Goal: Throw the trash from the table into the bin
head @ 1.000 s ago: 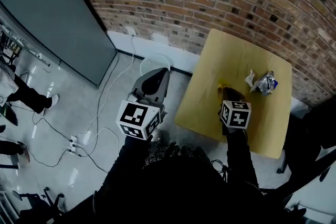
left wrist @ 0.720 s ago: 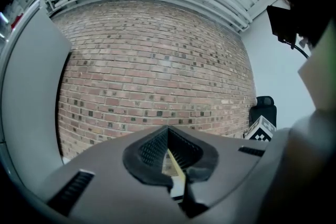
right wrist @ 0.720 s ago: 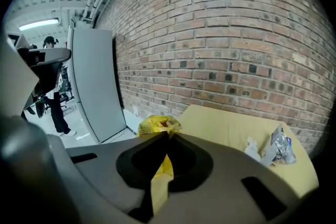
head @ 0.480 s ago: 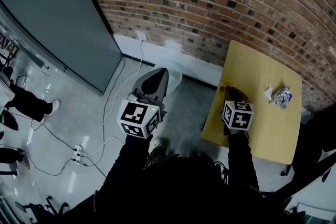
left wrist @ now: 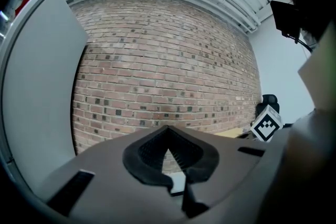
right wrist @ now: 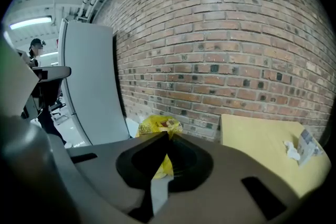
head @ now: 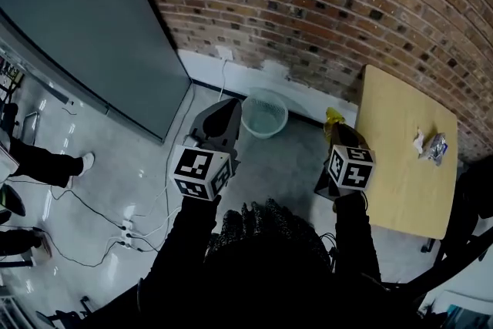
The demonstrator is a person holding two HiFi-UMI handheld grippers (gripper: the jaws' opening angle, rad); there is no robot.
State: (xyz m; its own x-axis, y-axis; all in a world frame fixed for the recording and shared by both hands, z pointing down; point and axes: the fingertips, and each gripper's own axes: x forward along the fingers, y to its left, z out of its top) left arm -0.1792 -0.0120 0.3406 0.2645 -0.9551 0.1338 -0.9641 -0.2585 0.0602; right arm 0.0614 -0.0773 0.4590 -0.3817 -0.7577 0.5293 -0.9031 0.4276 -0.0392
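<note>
Right gripper (right wrist: 167,138) is clamping the yellow wrapper (right wrist: 156,126), left gripper (left wrist: 168,132) pinched empty; releasing early is risking missing the bin (head: 264,112) ahead-left.

Crumpled yellow wrapper (right wrist: 158,127) near round bin (head: 264,113)

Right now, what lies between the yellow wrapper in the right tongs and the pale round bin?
Only bare grey floor separates the crumpled yellow wrapper from the pale round bin, as the head view shows.
</note>
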